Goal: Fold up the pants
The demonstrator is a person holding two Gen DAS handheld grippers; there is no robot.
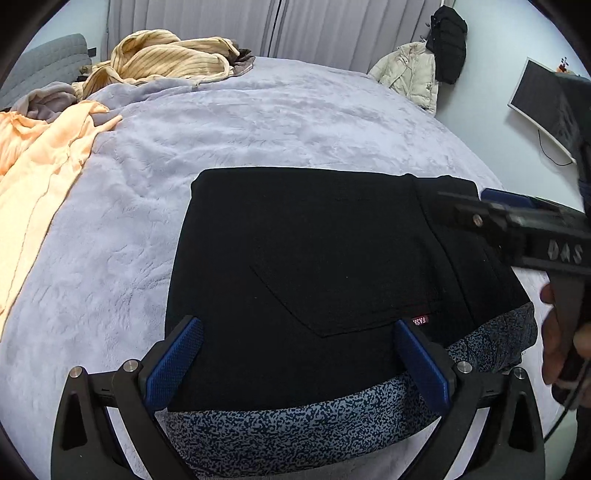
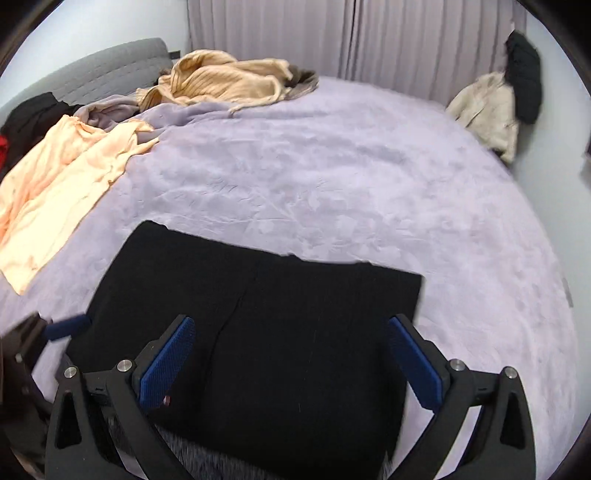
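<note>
Pants (image 1: 303,266) folded on bed (image 1: 258,122), both grippers spread w/ nothing held.

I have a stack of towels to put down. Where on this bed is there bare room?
The blanket is bare beyond the black pants, up toward the curtains, and right of the pants. The left side is crowded: peach garment, tan striped top.

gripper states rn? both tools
Left tool: open, empty, over the folded black pants.
Right tool: open, empty, over the same pants.
</note>
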